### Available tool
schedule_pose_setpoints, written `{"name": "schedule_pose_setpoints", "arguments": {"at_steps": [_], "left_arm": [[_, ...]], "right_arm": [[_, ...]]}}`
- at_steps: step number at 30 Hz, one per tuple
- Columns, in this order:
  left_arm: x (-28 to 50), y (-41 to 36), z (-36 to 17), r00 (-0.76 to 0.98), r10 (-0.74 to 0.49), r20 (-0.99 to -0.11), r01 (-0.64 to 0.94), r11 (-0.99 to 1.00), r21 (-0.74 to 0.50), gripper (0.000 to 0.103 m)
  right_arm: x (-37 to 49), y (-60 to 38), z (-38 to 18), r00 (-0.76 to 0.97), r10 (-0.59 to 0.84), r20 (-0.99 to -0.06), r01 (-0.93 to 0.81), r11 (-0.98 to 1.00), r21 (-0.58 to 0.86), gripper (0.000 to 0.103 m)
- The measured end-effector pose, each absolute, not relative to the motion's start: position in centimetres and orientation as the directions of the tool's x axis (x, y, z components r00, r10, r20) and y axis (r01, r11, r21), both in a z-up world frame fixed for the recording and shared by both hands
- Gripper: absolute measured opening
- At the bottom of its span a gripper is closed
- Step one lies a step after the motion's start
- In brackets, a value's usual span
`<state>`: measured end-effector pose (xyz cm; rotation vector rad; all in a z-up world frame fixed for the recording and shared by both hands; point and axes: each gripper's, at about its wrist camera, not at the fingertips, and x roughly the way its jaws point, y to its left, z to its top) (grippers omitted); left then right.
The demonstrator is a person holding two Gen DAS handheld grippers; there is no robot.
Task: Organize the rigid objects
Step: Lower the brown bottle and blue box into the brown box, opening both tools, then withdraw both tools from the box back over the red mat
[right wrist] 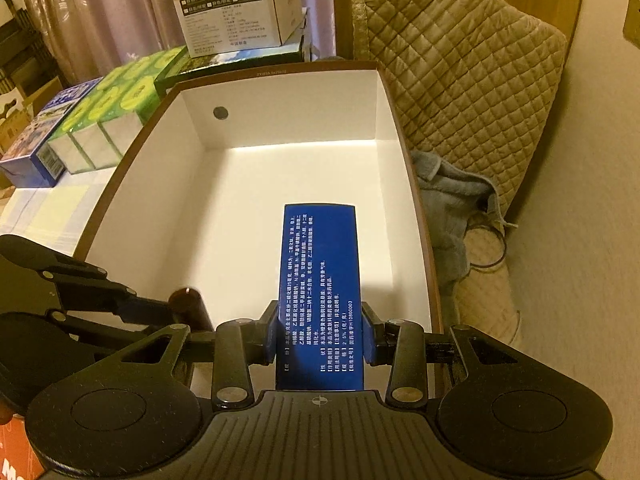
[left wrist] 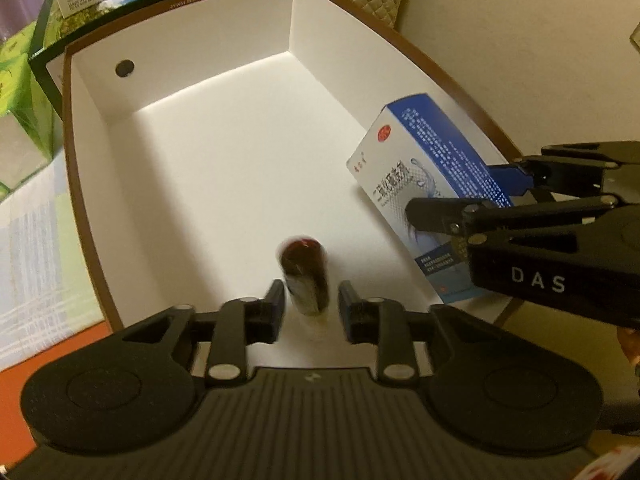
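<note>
A large white box with a brown rim stands open below both grippers. A small dark brown bottle, blurred, is upright over the box's near floor. It sits between the fingers of my left gripper, with a gap on each side, so the gripper is open. My right gripper is shut on a blue and white medicine carton, held tilted inside the box along its right wall.
Green tissue packs, a blue carton and a printed cardboard box stand left and behind. A quilted cushion and grey cloth lie to the right. The box's far wall has a black round spot.
</note>
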<state>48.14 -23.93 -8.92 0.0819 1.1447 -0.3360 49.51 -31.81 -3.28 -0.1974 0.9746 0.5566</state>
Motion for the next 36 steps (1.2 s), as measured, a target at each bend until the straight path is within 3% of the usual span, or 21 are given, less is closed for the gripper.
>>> {"name": "schedule_pose_setpoints", "arguments": {"at_steps": [4,19,36], "left_arm": [[48.1,-23.4,-8.4,0.386,-0.205,-0.899,0.299,0.950,-0.088,0.037],[46.5,-22.0,-6.2,0.431,-0.222,-0.875,0.289,0.952,-0.099,0.037],[39.7,-19.4,-0.2,0.574,-0.228,-0.787,0.231,0.967,-0.112,0.037]], "right_arm": [[49.6,-31.8,-3.3,0.437,0.355,-0.827,-0.524,0.847,0.087,0.036],[47.5,-32.3,-2.1,0.461,0.381,-0.802,-0.522,0.847,0.102,0.043],[41.9,-36.0,2.8,0.531,0.501,-0.683,-0.512,0.832,0.212,0.046]]}}
